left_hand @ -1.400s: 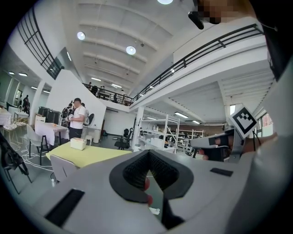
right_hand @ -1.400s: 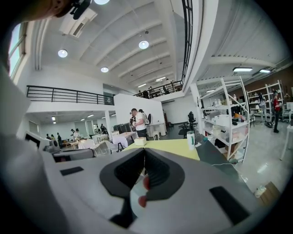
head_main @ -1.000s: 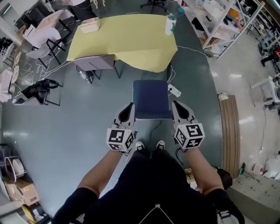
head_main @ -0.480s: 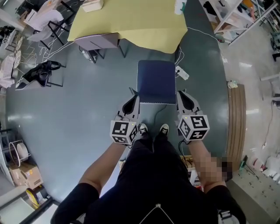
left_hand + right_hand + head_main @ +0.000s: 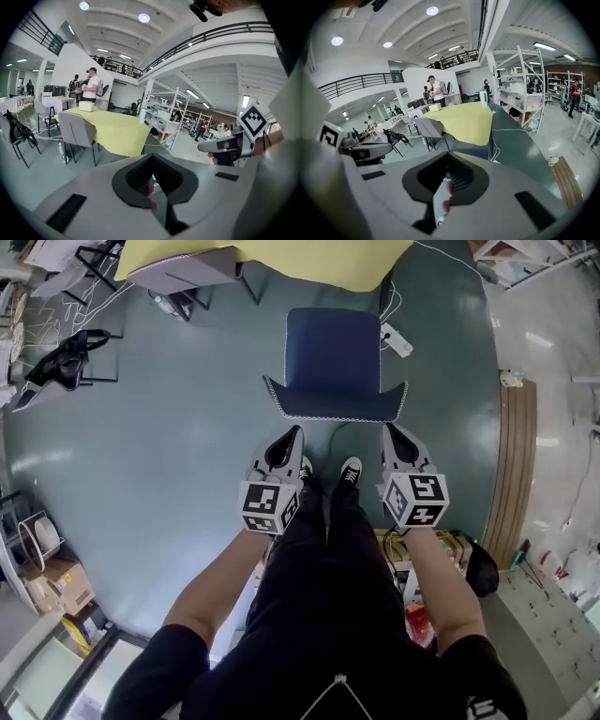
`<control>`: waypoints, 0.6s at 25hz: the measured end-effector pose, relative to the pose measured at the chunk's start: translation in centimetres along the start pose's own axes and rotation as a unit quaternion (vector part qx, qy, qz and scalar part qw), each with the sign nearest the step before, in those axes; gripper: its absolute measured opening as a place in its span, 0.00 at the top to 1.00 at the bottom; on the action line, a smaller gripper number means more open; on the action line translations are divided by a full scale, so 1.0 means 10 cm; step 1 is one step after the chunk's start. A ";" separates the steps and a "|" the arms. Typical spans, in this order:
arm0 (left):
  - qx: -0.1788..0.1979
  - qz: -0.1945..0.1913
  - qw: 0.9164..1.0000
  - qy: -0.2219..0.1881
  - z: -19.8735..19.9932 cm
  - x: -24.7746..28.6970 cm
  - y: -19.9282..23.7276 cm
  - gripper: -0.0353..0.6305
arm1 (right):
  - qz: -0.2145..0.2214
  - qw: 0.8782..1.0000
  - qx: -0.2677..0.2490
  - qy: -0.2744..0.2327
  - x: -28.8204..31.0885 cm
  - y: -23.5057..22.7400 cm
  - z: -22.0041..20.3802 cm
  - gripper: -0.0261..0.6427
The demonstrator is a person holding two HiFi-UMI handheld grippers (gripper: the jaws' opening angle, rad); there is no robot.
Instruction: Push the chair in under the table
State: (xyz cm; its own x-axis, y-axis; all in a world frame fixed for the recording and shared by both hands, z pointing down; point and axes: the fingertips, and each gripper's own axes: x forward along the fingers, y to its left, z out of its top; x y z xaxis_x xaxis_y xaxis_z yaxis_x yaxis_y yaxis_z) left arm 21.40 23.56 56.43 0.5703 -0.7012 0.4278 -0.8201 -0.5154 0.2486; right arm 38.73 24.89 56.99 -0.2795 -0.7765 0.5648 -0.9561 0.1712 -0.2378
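A blue chair (image 5: 335, 352) stands on the grey floor, its seat toward the yellow-covered table (image 5: 281, 254) at the top edge of the head view. Its backrest (image 5: 335, 407) faces me. My left gripper (image 5: 296, 433) and right gripper (image 5: 390, 431) hang side by side just on my side of the backrest, apart from it, both shut and empty. In the left gripper view the shut left gripper (image 5: 151, 161) points toward the table (image 5: 112, 131). The right gripper (image 5: 447, 164) looks past the chair (image 5: 477, 152) to the table (image 5: 464, 122).
A grey chair (image 5: 183, 268) is tucked at the table's left corner. A white power strip (image 5: 396, 340) and its cable lie on the floor right of the blue chair. A black chair (image 5: 56, 367) stands far left, a wooden strip (image 5: 514, 465) at the right, and boxes (image 5: 56, 587) lower left.
Both grippers have sunk, from flanking the chair's back to just below it in the head view. The table has slid to the top edge. The jaws stayed shut.
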 end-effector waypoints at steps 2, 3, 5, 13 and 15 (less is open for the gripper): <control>-0.006 0.000 1.000 0.018 -0.20 0.03 0.00 0.93 | 0.002 1.000 0.004 0.025 0.06 0.01 -0.26 0.94; -0.007 0.001 1.000 0.023 -0.27 0.06 0.01 0.93 | 0.005 0.999 0.005 0.034 0.10 0.02 -0.36 0.94; -0.007 0.001 1.000 0.026 -0.35 0.13 0.04 0.93 | 0.014 0.999 0.002 0.043 0.22 0.04 -0.50 0.94; 0.072 -0.031 0.994 0.073 -0.68 0.33 0.00 0.85 | 0.075 0.990 -0.067 0.098 0.52 0.19 -0.86 0.82; 0.106 -0.045 0.988 0.099 -0.78 0.40 -0.02 0.77 | 0.094 0.983 -0.109 0.112 0.56 0.22 -0.88 0.71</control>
State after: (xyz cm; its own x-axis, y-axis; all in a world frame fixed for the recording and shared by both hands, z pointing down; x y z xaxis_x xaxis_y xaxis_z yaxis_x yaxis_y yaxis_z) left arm 23.43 24.71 64.89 0.6031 -0.5480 0.5797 -0.7263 -0.6776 0.1150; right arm 34.33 26.26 66.62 -0.4418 -0.5702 0.6926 -0.8753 0.4434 -0.1933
